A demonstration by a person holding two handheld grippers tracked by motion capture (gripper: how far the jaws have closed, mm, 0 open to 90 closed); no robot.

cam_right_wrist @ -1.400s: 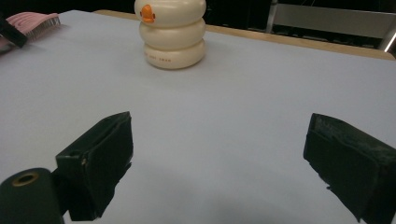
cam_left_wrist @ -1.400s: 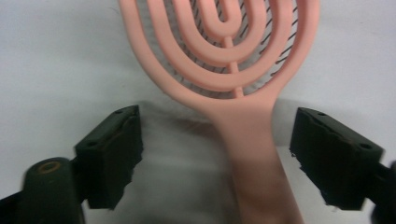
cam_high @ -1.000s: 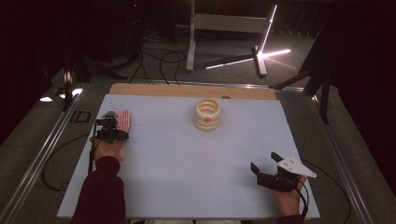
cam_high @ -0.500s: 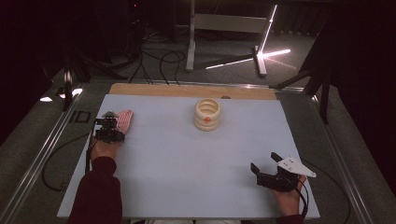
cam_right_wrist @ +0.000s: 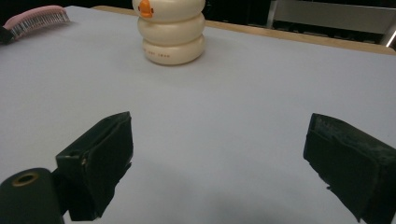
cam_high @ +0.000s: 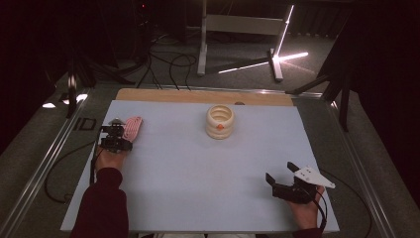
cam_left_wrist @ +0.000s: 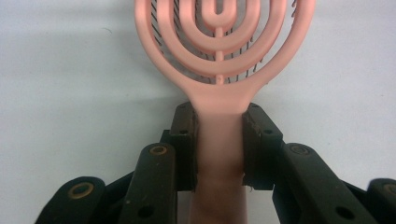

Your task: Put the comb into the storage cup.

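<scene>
Left gripper (cam_left_wrist: 218,140) pinches the pink brush (cam_left_wrist: 219,56) handle; right gripper (cam_right_wrist: 219,154) spread, facing the cream ringed pot (cam_right_wrist: 172,30); contents indiscernible.

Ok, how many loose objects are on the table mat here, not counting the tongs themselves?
2. A pink hairbrush at the mat's far left, its handle clamped in the left tongs, and a cream ringed container standing near the far centre. Nothing appears hidden.
</scene>
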